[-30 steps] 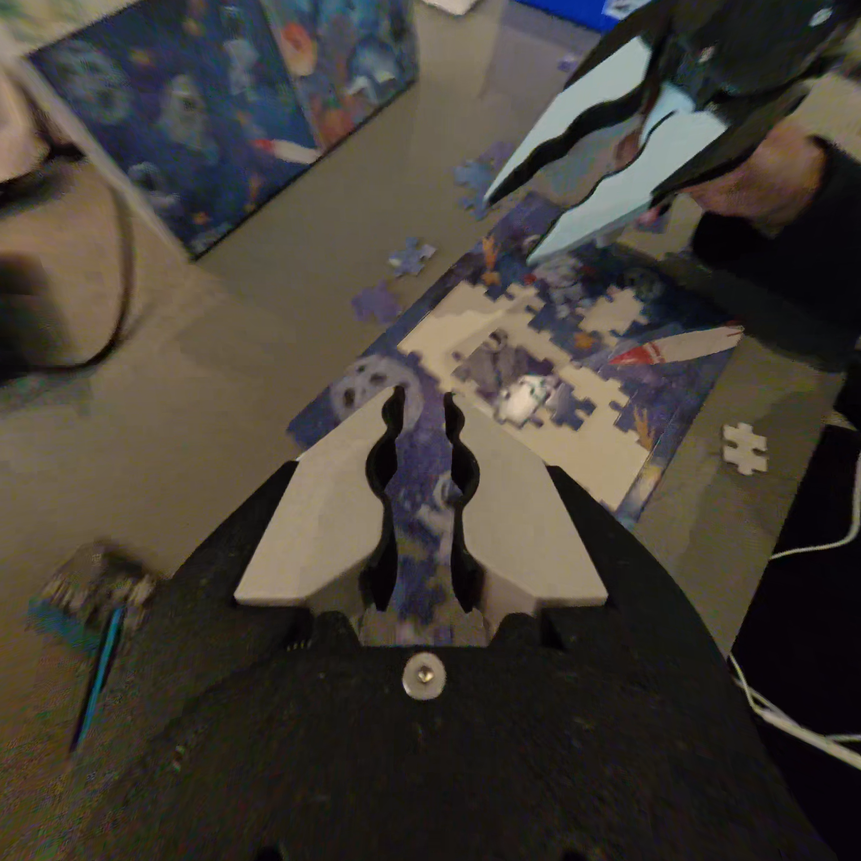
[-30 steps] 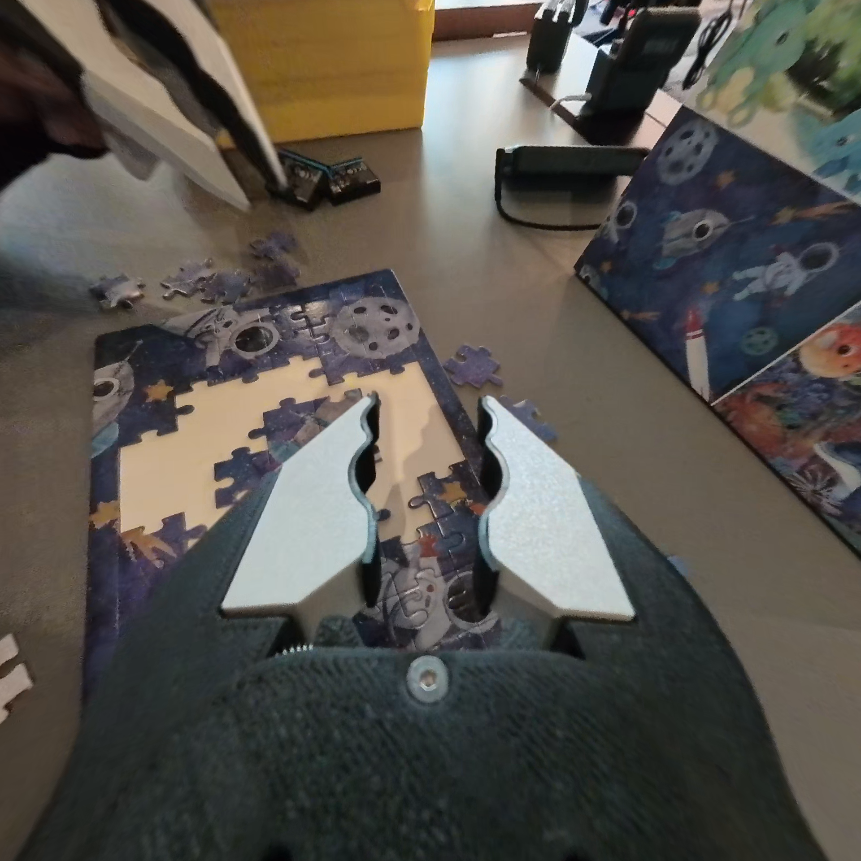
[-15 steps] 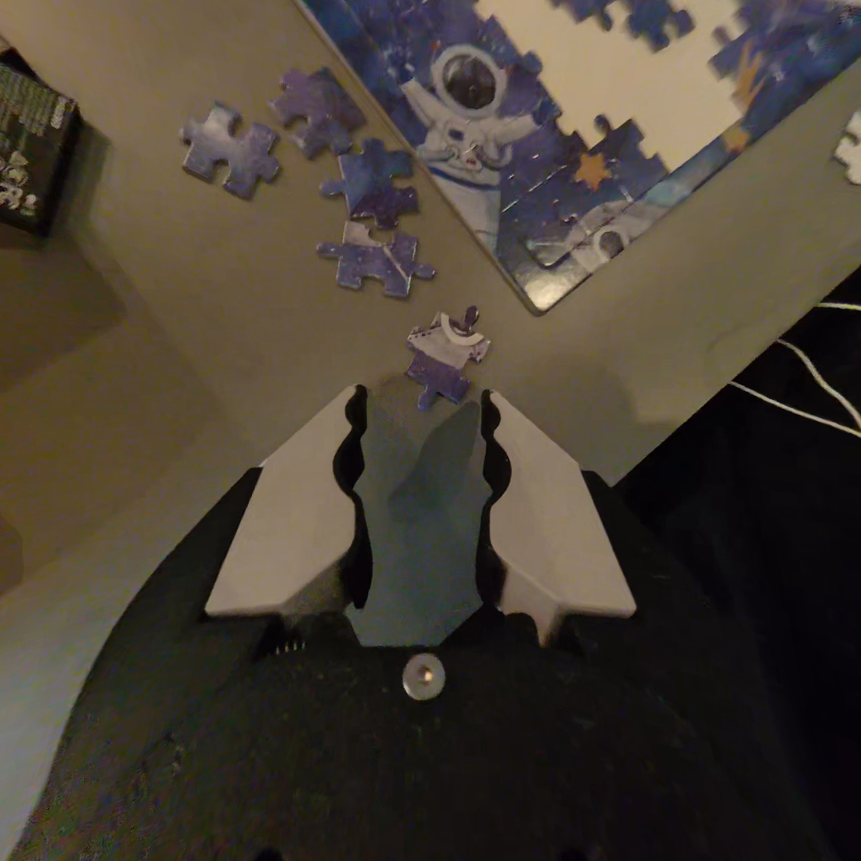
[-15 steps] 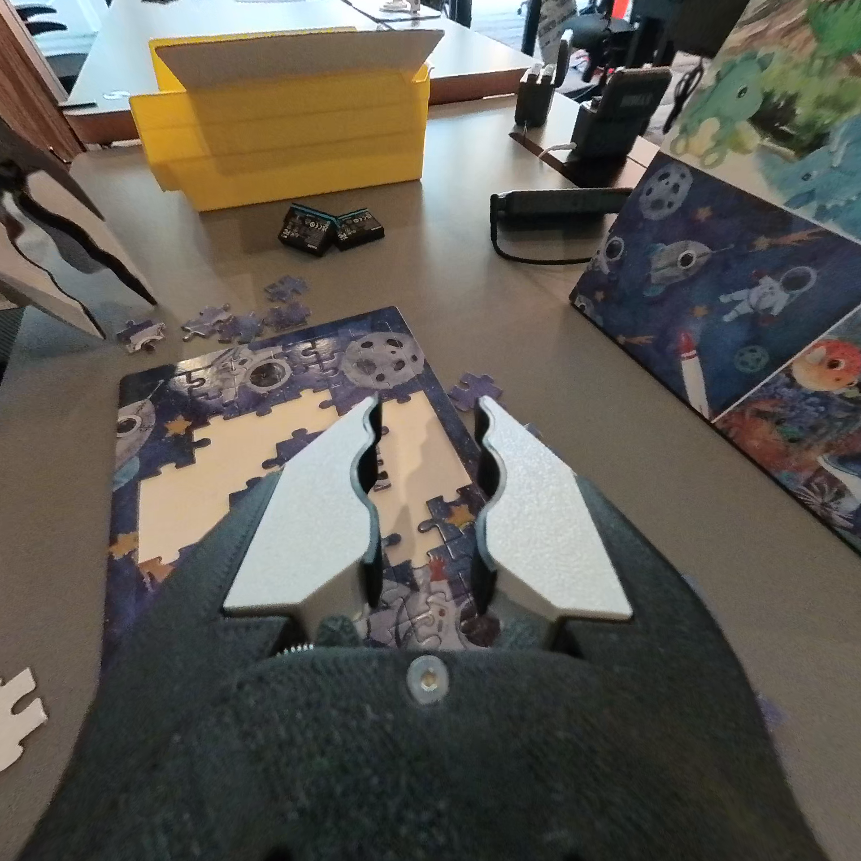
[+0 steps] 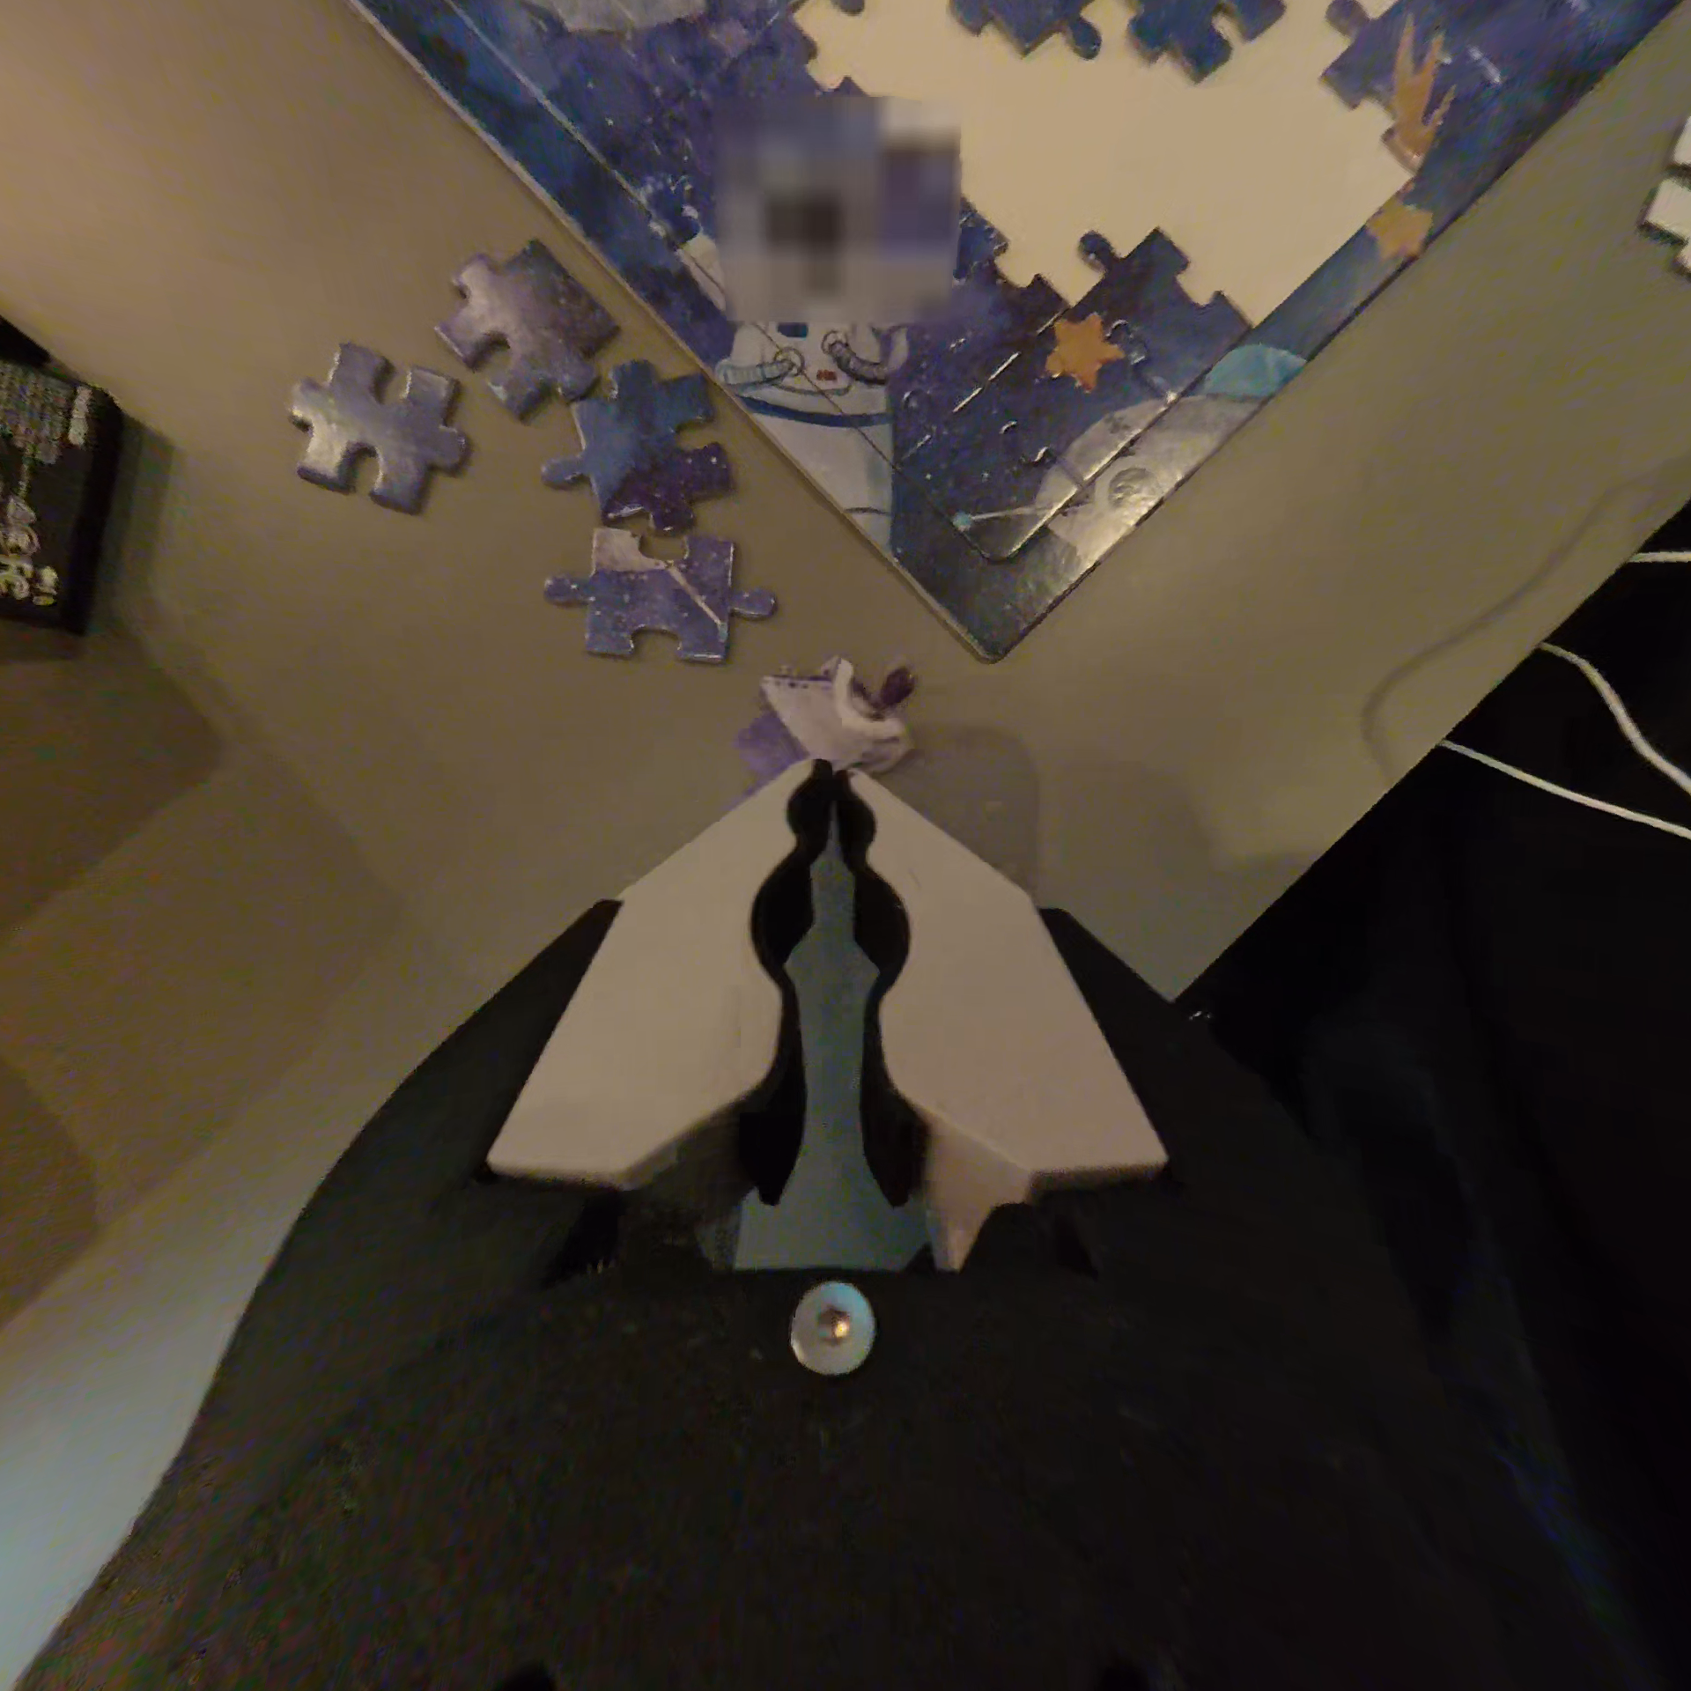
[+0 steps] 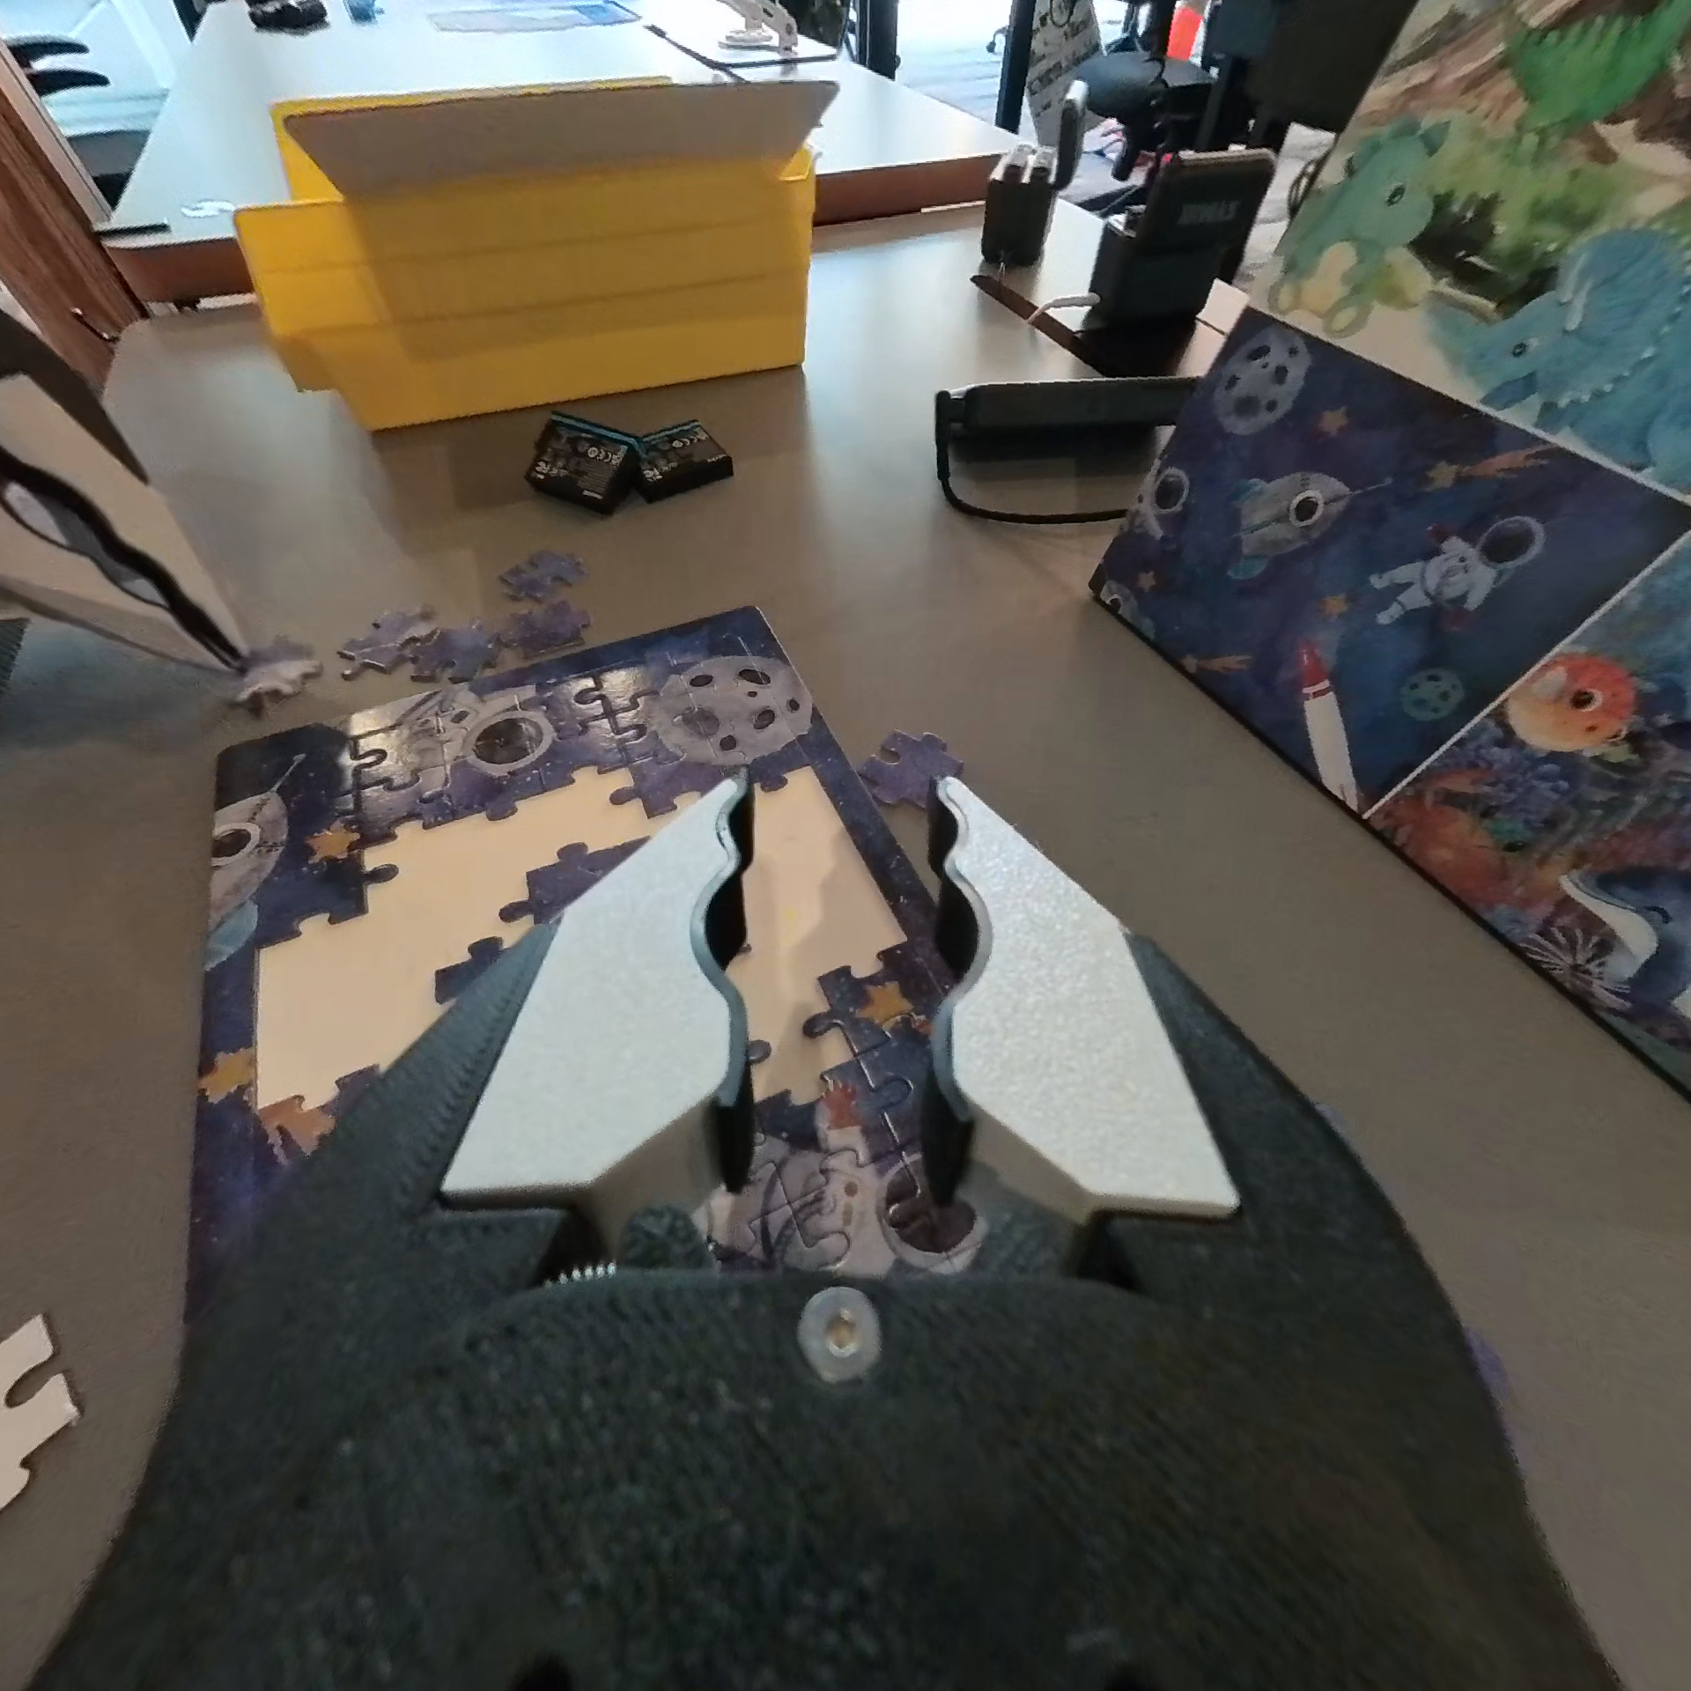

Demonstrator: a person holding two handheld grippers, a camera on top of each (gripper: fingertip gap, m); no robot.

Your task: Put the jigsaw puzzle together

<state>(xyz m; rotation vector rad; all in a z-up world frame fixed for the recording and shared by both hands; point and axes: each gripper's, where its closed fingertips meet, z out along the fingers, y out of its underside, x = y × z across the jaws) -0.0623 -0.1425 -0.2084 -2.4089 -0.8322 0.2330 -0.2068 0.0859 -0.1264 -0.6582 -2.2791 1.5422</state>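
The space-themed jigsaw board (image 5: 1190,137) lies on the grey table, its edges filled and its cream middle partly bare. My left gripper (image 5: 834,776) is shut on a white and purple puzzle piece (image 5: 828,709), which lies just off the board's near corner and looks tilted. Several loose purple pieces (image 5: 645,448) lie left of it. In the right wrist view the board (image 6: 439,915) lies below my right gripper (image 6: 837,796), which is open and empty above it. The left gripper (image 6: 229,651) shows there at the far left, its tips on the piece (image 6: 279,673).
A yellow box (image 6: 549,274) and two small black packs (image 6: 631,462) stand behind the board. The picture-printed puzzle box (image 6: 1373,595) stands at the right. One loose piece (image 6: 915,764) lies by the board's right edge, a face-down white piece (image 6: 27,1409) at near left. White cables (image 5: 1601,732) hang off the table edge. The tips of one gripper are about 30 cm away from the tips of the other.
My left gripper swung from over the board down to the loose pieces, moved onto the white and purple piece and closed on it. My right gripper stayed open and pulled back slightly.
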